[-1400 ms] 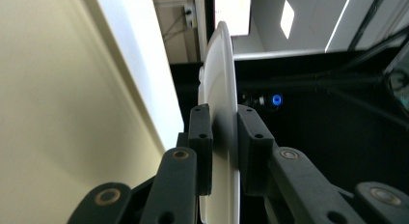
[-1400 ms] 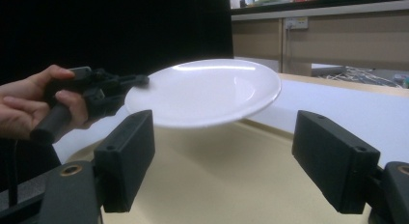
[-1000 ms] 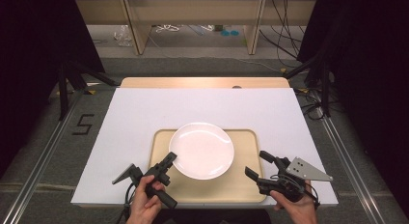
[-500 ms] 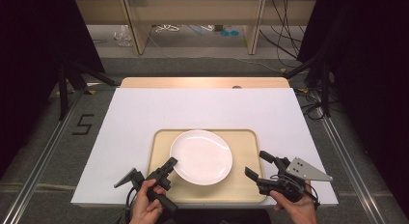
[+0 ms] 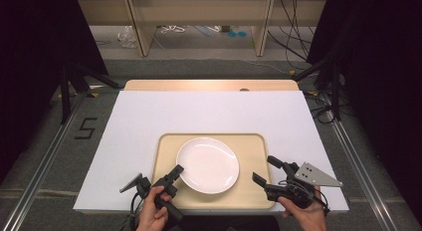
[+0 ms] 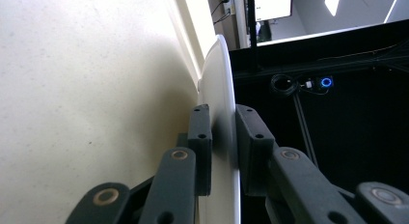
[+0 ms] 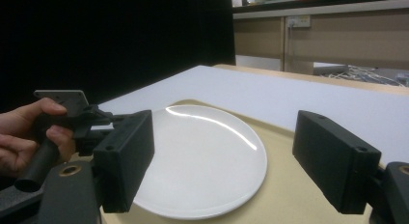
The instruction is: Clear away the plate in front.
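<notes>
I am holding the white plate (image 5: 208, 164) by its near left rim with my left gripper (image 5: 175, 172). In the left gripper view the plate (image 6: 219, 84) is standing edge-on between my two black pads (image 6: 200, 137), one on each face of the rim, and both are pressing against it. The jaws have just been closing a little further on that rim, so the gap between them is narrow, no wider than the rim itself.

The plate is lying on the tan tray (image 5: 249, 141), which is sitting on the white sheet (image 5: 209, 111) that covers the table near my edge. From above, the plate is taking up the left and middle part of the tray, and the tray's right side is showing bare.

My right gripper (image 5: 268, 170) is resting at the tray's near right corner, pointing in toward the plate. Its jaws are standing wide apart with nothing between them. In the right gripper view the two pads (image 7: 124, 159) are framing the plate (image 7: 207, 161) from a distance, not touching it, and the plate is gleaming under a curved streak of light. Beyond it, in that same view, my left hand (image 7: 24, 132) is wrapped round the handle of the other gripper at the plate's far edge.
</notes>
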Tool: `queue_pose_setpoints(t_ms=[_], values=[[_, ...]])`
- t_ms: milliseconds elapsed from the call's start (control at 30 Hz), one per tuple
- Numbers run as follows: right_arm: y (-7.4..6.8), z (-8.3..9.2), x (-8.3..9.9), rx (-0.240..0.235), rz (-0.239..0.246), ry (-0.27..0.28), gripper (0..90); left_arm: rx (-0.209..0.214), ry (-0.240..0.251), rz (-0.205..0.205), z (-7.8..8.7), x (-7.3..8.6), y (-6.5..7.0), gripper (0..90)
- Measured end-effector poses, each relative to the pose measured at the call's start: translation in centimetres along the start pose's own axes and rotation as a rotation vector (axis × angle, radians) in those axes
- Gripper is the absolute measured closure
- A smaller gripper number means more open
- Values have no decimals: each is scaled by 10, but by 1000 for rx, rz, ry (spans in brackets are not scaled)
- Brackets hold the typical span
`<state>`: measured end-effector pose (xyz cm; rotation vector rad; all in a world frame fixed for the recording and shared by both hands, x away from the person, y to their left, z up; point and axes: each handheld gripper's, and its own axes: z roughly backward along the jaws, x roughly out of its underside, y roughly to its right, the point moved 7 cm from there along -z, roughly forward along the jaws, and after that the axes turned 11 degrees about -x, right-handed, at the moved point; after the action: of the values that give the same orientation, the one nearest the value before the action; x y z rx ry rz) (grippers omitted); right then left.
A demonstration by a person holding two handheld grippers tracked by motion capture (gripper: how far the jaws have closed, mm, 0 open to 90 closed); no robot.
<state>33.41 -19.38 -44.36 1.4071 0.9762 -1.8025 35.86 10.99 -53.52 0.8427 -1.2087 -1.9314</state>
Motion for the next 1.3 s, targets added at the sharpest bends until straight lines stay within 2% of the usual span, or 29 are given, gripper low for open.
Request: queue_pose_setpoints(t_ms=[133,200,233,300,333,367,400,467,500,700,800,933,1000,1067,1133,1300], values=[[0,0,0,-1,-1,-1,237,-36,28,-27,6,-4,-6,767],[-1,0,0,-3,-11,-4,236,-18,39,-30,7,-4,-7,785],[-1,-1,0,-5,-9,3,236,-38,41,-38,8,-4,-9,782],[-2,-1,1,-6,-13,-2,236,-46,47,-45,10,-6,-10,773],[-2,-1,1,-11,-10,-4,236,-49,60,-47,10,-8,-10,763],[-2,-1,1,-11,-10,-4,236,-33,65,-45,10,-9,-9,748],[-2,-1,1,-6,-12,-2,236,-52,64,-67,12,-9,-9,734],[-1,-1,1,-6,-12,2,236,-32,69,-79,12,-9,-5,694],[-1,-1,0,-5,-11,2,236,-40,68,-79,12,-9,-4,666],[-1,-1,0,-3,-13,3,234,-22,57,-165,11,-7,3,583],[-1,-1,1,-8,-8,-1,234,-9,49,-224,11,-5,8,548],[0,-1,0,-6,-8,2,234,7,45,-272,12,-4,15,492],[0,-1,0,1,-7,2,234,18,32,-277,12,-2,18,453],[0,0,0,5,-6,1,233,18,35,-322,13,-1,20,428],[0,-1,0,3,-6,4,233,27,33,-347,13,-1,23,418],[-1,-1,0,-5,-10,2,233,30,20,-468,16,0,30,366]])
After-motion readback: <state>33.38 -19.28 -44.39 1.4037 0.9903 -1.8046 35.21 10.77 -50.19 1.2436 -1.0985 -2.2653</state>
